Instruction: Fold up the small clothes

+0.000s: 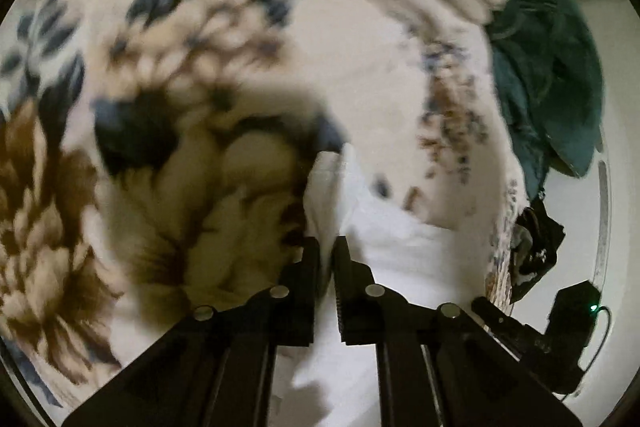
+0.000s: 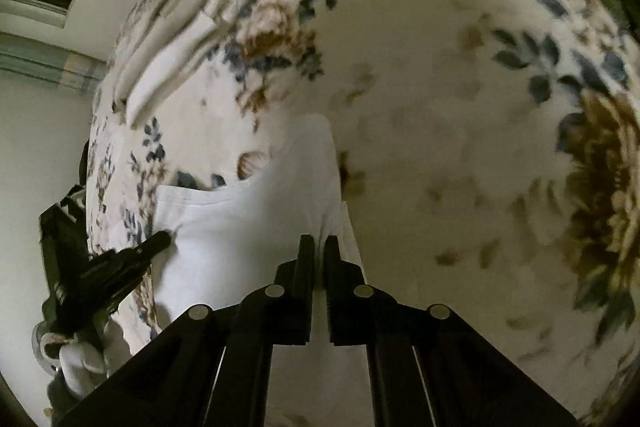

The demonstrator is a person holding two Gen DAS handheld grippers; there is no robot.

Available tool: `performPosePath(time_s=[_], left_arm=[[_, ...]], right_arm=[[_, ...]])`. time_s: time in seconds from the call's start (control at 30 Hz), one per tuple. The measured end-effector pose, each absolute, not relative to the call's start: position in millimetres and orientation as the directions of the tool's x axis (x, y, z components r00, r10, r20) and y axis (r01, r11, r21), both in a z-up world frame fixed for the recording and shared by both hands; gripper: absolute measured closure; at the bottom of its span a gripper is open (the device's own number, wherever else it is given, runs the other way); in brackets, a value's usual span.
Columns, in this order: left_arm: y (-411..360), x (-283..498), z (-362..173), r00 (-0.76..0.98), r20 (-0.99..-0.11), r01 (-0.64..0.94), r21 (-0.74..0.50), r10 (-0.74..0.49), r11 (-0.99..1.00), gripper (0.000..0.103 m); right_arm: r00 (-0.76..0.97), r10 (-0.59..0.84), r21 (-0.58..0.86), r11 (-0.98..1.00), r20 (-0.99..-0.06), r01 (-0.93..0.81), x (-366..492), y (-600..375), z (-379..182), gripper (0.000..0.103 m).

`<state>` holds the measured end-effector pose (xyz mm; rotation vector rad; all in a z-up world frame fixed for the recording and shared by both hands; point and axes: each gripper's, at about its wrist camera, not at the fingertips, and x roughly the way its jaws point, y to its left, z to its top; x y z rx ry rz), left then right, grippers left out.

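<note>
While pinching white garment [image 2: 248,227], both grippers (closed), floral bedspread [image 2: 440,87]

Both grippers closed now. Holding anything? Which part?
Both pinch the white garment lying on the floral bedspread. The right gripper grips its right edge; the left gripper grips an edge too, though blur hides exactly which.

Matt white cloth garment [image 2: 240,227] on soft floral fabric bedspread [image 2: 440,87]; claws [image 2: 319,247] matt black plastic.
</note>
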<state>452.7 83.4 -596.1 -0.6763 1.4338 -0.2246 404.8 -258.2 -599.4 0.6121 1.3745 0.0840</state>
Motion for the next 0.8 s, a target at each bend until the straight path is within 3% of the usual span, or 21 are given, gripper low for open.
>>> performPosePath(time_s=[0.03,0.07,0.1,0.17,0.27,0.4,0.43,0.47,0.5,0.63,0.7,0.73,0.77,0.8], left_arm=[[93,451,-603,0.142,-0.828,-0.285,-0.558,-0.542,0.779,0.081],[99,448,-603,0.149,-0.826,-0.298,-0.562,-0.544,0.772,0.061],[104,445,-601,0.161,-0.821,-0.307,-0.569,-0.548,0.763,0.049],[116,436,-597,0.192,-0.79,-0.329,-0.611,-0.583,0.72,0.048],[115,434,-597,0.2,-0.76,-0.327,-0.647,-0.619,0.689,0.048],[90,455,-605,0.16,-0.782,-0.268,-0.622,-0.602,0.736,0.049],[85,460,-605,0.168,-0.791,-0.237,-0.612,-0.588,0.755,0.053],[79,465,-604,0.193,-0.804,-0.197,-0.593,-0.562,0.781,0.095],[76,468,-605,0.192,-0.809,-0.174,-0.586,-0.556,0.792,0.1],[82,471,-610,0.168,-0.809,-0.184,-0.587,-0.563,0.789,0.1],[88,467,-606,0.153,-0.801,-0.193,-0.599,-0.579,0.777,0.096],[95,462,-602,0.142,-0.786,-0.204,-0.618,-0.602,0.759,0.09],[101,457,-599,0.141,-0.773,-0.207,-0.634,-0.618,0.745,0.071],[107,451,-596,0.149,-0.754,-0.209,-0.657,-0.64,0.724,0.043]], right_arm=[[0.186,0.417,0.456,0.832,-0.89,0.316,408,-261,-607,0.091],[0.17,0.42,0.453,0.826,-0.892,0.335,409,-264,-611,0.085],[0.176,0.419,0.455,0.818,-0.891,0.351,409,-269,-611,0.08],[0.21,0.421,0.47,0.806,-0.883,0.36,406,-277,-606,0.05],[0.237,0.476,0.531,0.763,-0.847,0.369,404,-283,-605,0.048],[0.211,0.522,0.561,0.733,-0.827,0.385,428,-282,-629,0.048],[0.214,0.536,0.574,0.721,-0.817,0.387,437,-281,-636,0.054],[0.228,0.54,0.585,0.717,-0.81,0.381,443,-279,-637,0.093],[0.234,0.523,0.573,0.733,-0.819,0.368,449,-277,-637,0.1],[0.198,0.457,0.498,0.791,-0.867,0.356,462,-268,-638,0.1],[0.17,0.468,0.497,0.795,-0.867,0.346,461,-267,-638,0.099],[0.15,0.479,0.5,0.792,-0.865,0.35,458,-269,-637,0.085],[0.136,0.48,0.495,0.794,-0.867,0.354,454,-272,-636,0.063],[0.131,0.487,0.499,0.79,-0.864,0.355,448,-277,-632,0.054]])
